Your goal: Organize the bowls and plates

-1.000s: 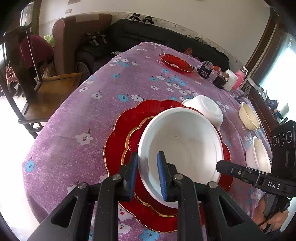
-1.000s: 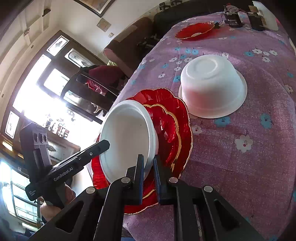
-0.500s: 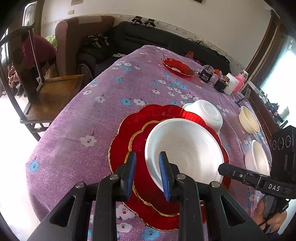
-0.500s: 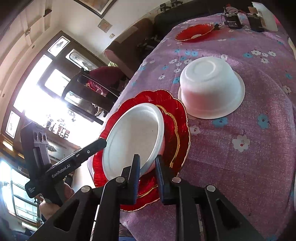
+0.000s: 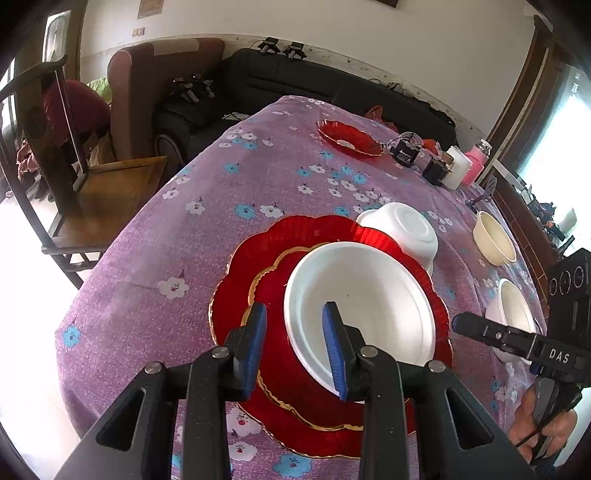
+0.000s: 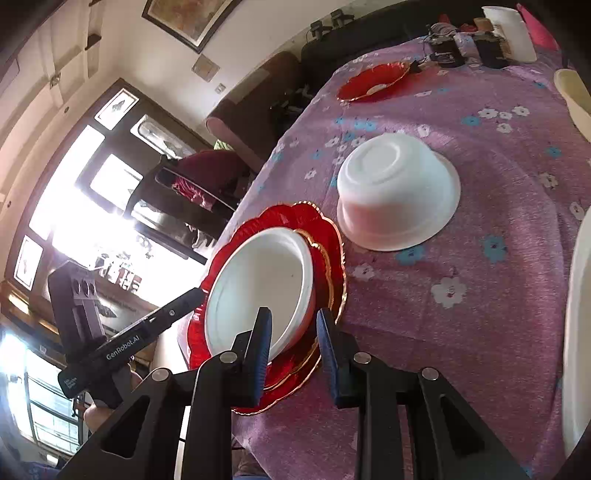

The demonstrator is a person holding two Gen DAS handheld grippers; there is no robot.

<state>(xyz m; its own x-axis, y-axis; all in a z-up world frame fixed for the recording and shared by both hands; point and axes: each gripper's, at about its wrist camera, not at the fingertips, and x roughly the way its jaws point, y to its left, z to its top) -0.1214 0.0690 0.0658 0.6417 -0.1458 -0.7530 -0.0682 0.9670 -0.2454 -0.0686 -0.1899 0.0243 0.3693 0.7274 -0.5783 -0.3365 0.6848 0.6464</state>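
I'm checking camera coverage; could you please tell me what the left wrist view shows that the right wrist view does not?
Only the left wrist view: a wooden chair beside the table and an upright white bowl behind the right claw. Only the right wrist view: a framed picture and bright windows. Both share the white bowl on stacked red plates and the upside-down bowl.

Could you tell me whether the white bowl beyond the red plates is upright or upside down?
Upside down. The white bowl shows its round foot ring on top, and its wide rim lies flat on the tablecloth, beside the red plates.
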